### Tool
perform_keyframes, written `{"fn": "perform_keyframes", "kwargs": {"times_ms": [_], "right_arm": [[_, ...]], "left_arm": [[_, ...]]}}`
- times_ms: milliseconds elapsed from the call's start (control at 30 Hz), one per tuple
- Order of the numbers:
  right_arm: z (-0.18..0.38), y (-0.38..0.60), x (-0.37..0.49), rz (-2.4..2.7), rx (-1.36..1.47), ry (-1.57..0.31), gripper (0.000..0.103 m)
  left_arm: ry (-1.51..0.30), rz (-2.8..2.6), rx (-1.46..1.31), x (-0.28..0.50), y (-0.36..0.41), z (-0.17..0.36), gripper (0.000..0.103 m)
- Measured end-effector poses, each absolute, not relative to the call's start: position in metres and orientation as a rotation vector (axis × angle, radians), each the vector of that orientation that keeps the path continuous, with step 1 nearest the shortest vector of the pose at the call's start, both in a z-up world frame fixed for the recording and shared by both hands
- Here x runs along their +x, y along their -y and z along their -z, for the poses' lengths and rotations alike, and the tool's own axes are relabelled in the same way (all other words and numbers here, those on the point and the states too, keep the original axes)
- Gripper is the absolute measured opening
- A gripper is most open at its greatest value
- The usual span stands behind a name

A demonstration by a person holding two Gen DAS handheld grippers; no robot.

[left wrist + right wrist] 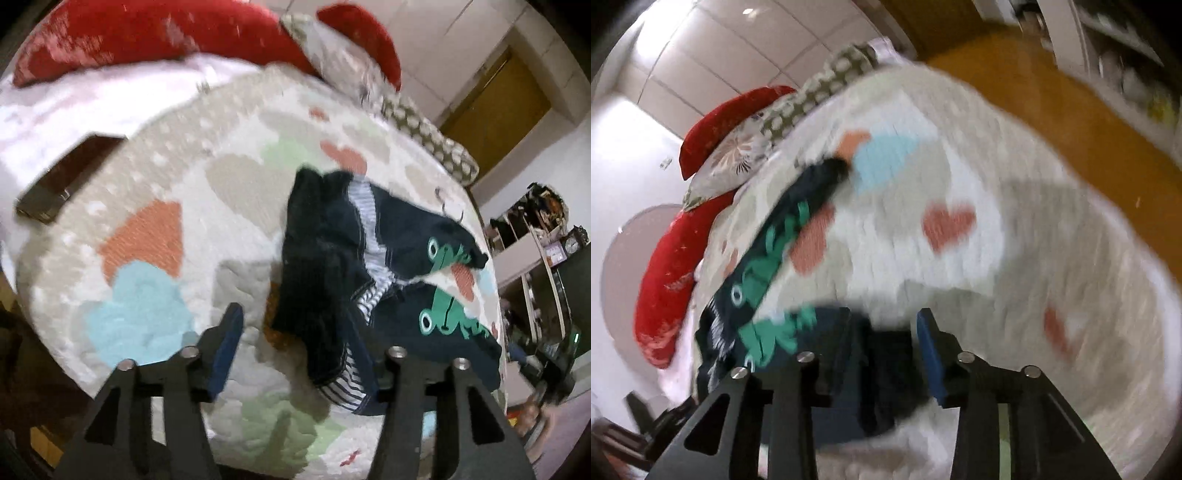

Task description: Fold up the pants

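Left wrist view: the left tongs point(295, 354) gape wide just before the navy pants point(332, 266) on the bed point(147, 206). Right tongs point(882, 347) gape wide too, empty; I'd pinch both cuffs evenly before folding.

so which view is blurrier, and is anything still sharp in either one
Right wrist view: heavy motion smear across the heart-patterned quilt and the navy frog-print pants; only the black gripper fingers stay crisp. Left wrist view: milder blur, frogs on the pants readable, the red cushion soft, fisheye bending the edges.
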State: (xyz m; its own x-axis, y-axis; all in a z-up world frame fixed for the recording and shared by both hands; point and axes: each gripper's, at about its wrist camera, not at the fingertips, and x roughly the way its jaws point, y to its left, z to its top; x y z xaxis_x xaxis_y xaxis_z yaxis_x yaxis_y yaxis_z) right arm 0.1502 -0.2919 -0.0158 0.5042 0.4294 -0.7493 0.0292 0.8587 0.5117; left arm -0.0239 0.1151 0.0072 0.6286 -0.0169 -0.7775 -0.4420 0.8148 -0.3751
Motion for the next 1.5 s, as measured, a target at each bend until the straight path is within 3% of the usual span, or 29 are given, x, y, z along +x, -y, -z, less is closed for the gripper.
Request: {"fn": "perform_keyframes", "kwargs": {"times_ms": [233,333,467,500,533,567,833,900,933,967,1000,1267,1433,1500], "right_arm": [[-0.015,0.231,0.252,-0.280,0.274,-0.969,0.050],[-0.007,0.201,0.296,-0.235,0.109,-0.955,0.058],[0.022,0.185,0.343,-0.298,0.147,-1.027,0.067],[0.032,0.185,0.351,-0.299,0.154,-1.061,0.063],[0.039,0.187,0.355,-0.320,0.194,-1.091,0.050],[0.039,0.192,0.352,-0.342,0.230,-1.100,0.014],[-0.025,0.237,0.287,-0.408,0.489,-1.057,0.013],[-0.029,0.247,0.273,-0.324,0.455,-1.036,0.025],[-0.027,0.249,0.271,-0.272,0.407,-1.033,0.035],[-0.024,0.251,0.266,-0.182,0.323,-1.029,0.056],[-0.019,0.255,0.263,-0.060,0.216,-1.020,0.061],[-0.033,0.250,0.239,-0.205,0.311,-0.953,0.061],[0.007,0.178,0.255,-0.508,0.309,-1.150,0.061],[0.029,0.167,0.262,-0.531,0.274,-1.241,0.057]], "left_arm": [[-0.874,-0.217,-0.580,-0.016,-0.106,-0.009,0.060],[-0.910,-0.218,-0.580,-0.011,-0.100,0.001,0.060],[-0.950,-0.220,-0.591,-0.006,-0.097,0.011,0.060],[-0.952,-0.222,-0.593,-0.005,-0.096,0.012,0.060],[-0.952,-0.222,-0.592,-0.004,-0.095,0.012,0.060],[-0.952,-0.223,-0.590,-0.002,-0.094,0.013,0.060],[-0.947,-0.149,-0.603,0.006,-0.082,0.009,0.060],[-0.955,-0.152,-0.605,0.004,-0.083,0.010,0.060],[-0.957,-0.153,-0.609,0.002,-0.084,0.010,0.060],[-0.957,-0.155,-0.610,0.000,-0.085,0.010,0.060],[-0.952,-0.161,-0.606,-0.004,-0.086,0.008,0.060],[-0.941,-0.176,-0.580,-0.004,-0.077,0.000,0.060],[-0.950,-0.181,-0.483,0.001,-0.065,-0.010,0.060],[-0.928,-0.198,-0.429,0.012,-0.068,-0.023,0.066]]}}
